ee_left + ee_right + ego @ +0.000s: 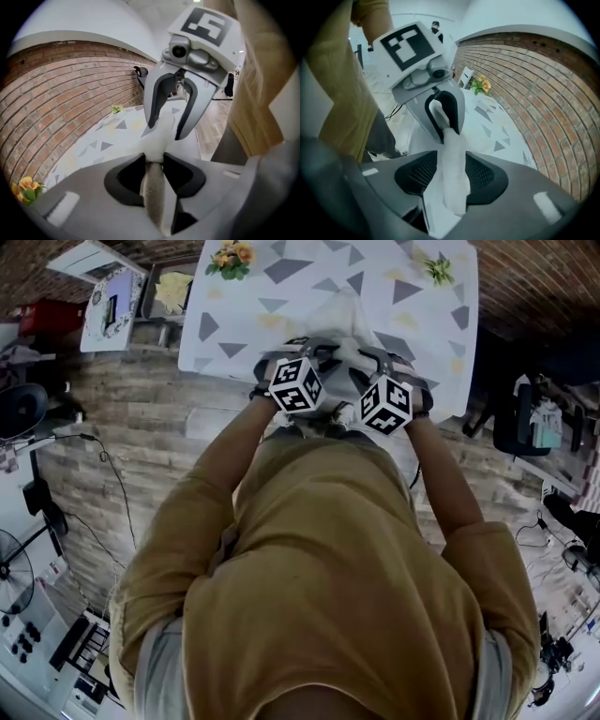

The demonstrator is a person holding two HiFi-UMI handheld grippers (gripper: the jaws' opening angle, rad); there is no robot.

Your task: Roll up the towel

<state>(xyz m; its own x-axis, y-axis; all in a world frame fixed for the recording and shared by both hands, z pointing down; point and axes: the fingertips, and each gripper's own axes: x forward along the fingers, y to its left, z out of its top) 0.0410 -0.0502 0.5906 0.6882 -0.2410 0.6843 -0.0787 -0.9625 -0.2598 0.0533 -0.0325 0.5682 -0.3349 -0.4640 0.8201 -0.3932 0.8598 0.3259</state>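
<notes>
On seemingly wooden floor (141,418), patterned table (246,313)

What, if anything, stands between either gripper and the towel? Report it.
Nothing visible does. The left gripper and the right gripper are each shut on the towel, which runs from one to the other.

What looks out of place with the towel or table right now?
Nothing is spilled or damaged. The towel is not lying flat: the left gripper and right gripper each pinch it, and it hangs bunched between them over the table.
</notes>
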